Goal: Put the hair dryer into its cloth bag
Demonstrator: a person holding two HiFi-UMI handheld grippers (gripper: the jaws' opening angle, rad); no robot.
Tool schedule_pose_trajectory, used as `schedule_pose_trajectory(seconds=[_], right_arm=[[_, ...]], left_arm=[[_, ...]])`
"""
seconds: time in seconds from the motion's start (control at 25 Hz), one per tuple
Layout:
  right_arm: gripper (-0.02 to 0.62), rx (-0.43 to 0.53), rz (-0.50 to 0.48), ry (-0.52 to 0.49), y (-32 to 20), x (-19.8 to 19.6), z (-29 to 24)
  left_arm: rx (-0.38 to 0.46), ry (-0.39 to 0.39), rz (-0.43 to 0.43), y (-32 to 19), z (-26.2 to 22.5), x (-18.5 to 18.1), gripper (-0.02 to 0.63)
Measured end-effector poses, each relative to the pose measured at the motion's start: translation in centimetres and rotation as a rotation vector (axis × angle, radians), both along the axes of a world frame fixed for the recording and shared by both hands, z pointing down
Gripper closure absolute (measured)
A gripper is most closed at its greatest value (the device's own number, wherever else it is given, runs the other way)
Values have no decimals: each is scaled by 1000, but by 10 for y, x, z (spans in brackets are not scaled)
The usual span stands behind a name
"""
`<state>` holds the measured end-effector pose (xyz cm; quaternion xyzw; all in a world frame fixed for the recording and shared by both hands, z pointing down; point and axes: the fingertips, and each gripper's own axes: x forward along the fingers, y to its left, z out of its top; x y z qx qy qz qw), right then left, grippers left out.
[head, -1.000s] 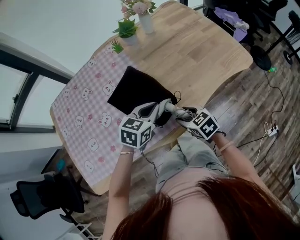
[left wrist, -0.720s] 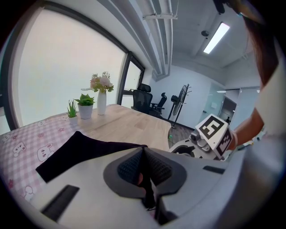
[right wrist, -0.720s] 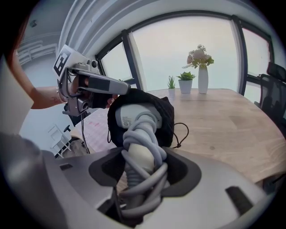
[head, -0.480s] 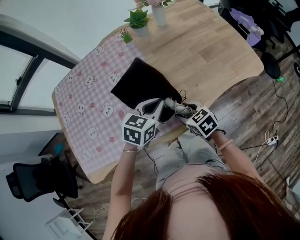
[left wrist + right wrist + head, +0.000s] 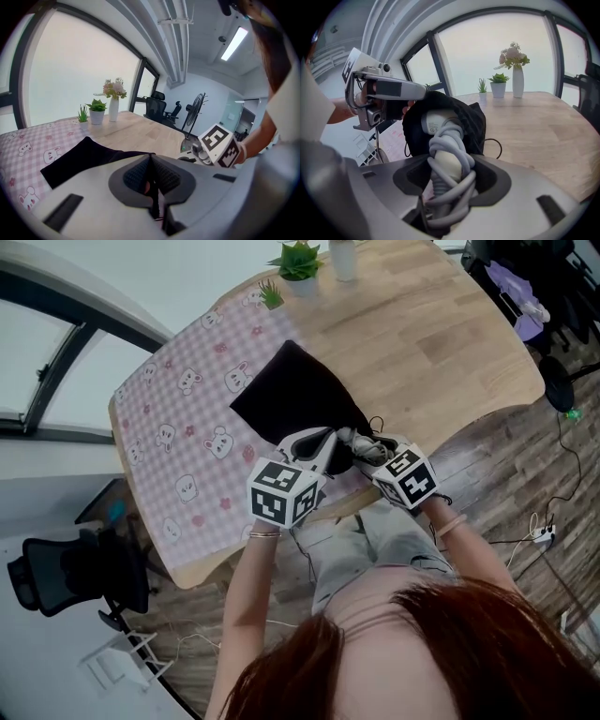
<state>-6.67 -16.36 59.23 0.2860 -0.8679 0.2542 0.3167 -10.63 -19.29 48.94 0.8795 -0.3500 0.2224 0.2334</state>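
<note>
The black cloth bag lies on the table, its mouth toward me. My left gripper is shut on the bag's rim and holds the mouth up; in the left gripper view the closed pads pinch dark fabric, with the bag stretching ahead. My right gripper is shut on the handle of the white hair dryer, which is wound with its grey cord. The dryer's head pokes into the bag's open mouth. The left gripper shows at the upper left of that mouth. In the head view the right gripper sits beside the left.
The wooden table has a pink checked cloth on its left half. Two small potted plants and a white vase stand at the far edge. A black office chair stands on the floor to the left.
The right gripper has pushed the hair dryer a little closer into the bag's mouth. The left gripper keeps its hold on the rim, almost still.
</note>
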Motion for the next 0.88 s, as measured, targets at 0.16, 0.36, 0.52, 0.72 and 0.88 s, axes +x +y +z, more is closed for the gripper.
schedule_pose_trajectory(seconds=[0.16, 0.36, 0.52, 0.72, 0.88], right_arm=[[356, -15, 23, -6, -7, -7, 2], [356, -31, 40, -8, -13, -17, 2], [356, -44, 44, -9, -17, -23, 4], [356, -60, 63, -11, -23, -33, 4], [356, -52, 70, -23, -27, -41, 1]], left_arm=[[0, 5, -17, -3, 0, -2, 589], [-7, 10, -26, -4, 1, -4, 589], [-14, 16, -29, -3, 2, -4, 589], [-19, 30, -26, -2, 0, -2, 589], [-18, 38, -26, 0, -3, 0, 589]])
